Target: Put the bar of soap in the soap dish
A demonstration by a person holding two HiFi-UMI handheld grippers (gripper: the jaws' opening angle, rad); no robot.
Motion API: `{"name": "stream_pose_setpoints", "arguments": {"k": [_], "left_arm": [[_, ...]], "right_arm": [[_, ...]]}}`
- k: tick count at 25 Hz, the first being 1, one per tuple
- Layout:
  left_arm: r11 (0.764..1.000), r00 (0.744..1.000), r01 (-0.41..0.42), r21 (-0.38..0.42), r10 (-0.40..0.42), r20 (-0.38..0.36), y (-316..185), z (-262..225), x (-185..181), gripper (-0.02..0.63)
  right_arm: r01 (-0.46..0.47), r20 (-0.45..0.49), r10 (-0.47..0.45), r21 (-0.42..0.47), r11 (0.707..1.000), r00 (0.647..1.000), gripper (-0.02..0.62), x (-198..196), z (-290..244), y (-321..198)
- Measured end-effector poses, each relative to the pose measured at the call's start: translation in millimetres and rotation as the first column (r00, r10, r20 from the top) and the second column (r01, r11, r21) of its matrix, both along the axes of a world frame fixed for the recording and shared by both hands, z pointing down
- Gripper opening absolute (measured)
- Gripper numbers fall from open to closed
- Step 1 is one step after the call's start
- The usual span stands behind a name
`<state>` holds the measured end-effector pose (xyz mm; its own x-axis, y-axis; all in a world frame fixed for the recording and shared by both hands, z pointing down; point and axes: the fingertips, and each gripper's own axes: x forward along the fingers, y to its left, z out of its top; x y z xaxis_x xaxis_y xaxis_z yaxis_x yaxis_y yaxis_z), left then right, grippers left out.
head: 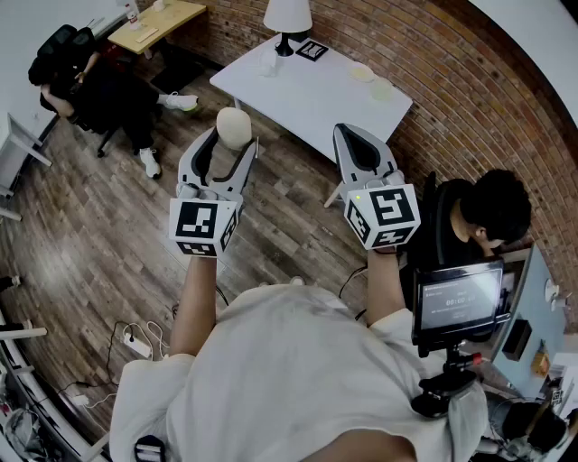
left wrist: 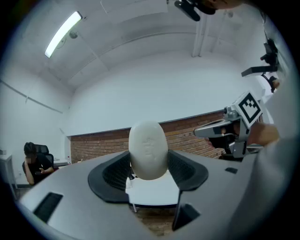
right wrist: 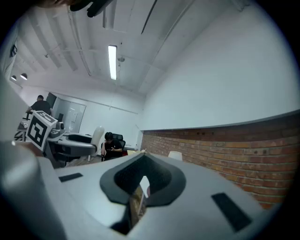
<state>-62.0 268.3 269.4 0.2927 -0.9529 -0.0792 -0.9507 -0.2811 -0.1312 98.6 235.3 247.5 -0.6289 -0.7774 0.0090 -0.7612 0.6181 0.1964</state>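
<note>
Left gripper (head: 232,144) held level, clamping soap bar (head: 234,126).

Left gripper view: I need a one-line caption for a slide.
Left tool grips a white oval soap upright between its pads, with a brick wall behind.

A white table (head: 316,104) stands on the wood-plank floor (head: 271,226), one corner toward the brick wall (head: 470,108). On the table are a lamp (head: 287,14) with a white shade, a black-framed marker card (head: 312,50) just beside its base, and two pale round dishes (head: 361,72) close together. A power strip (head: 137,344) lies on the floor.
</note>
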Motion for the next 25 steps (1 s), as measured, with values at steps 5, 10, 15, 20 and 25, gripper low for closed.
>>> {"name": "stream_pose_setpoints", "arguments": {"k": [5,10,15,20,25], "left_arm": [[1.000,1.000,-0.007,0.002,0.007,-0.001,4.3,0.9,-12.9,0.258],[1.000,1.000,-0.018,-0.004,0.018,0.000,6.9,5.0,-23.5,0.258],[1.000,1.000,-0.016,-0.020,0.015,-0.011,7.5,16.7,-37.0,0.258],[1.000,1.000,-0.013,-0.027,0.012,-0.012,7.8,19.3,-38.7,0.258],[0.999,1.000,-0.002,-0.033,0.001,-0.012,5.6,23.8,-41.4,0.258]], "right_arm": [[0.012,0.032,-0.013,0.020,1.000,0.999,0.005,-13.8,-3.3,4.6],[0.043,0.092,-0.046,0.028,0.999,0.995,0.005,-23.3,-8.8,12.2],[0.078,0.082,-0.079,0.006,0.997,0.994,0.005,-37.0,-1.3,15.6],[0.113,0.103,-0.113,0.004,0.994,0.988,0.005,-41.2,-0.7,17.9],[0.155,0.123,-0.151,-0.021,0.988,0.981,0.005,-44.5,5.6,16.3]]}}
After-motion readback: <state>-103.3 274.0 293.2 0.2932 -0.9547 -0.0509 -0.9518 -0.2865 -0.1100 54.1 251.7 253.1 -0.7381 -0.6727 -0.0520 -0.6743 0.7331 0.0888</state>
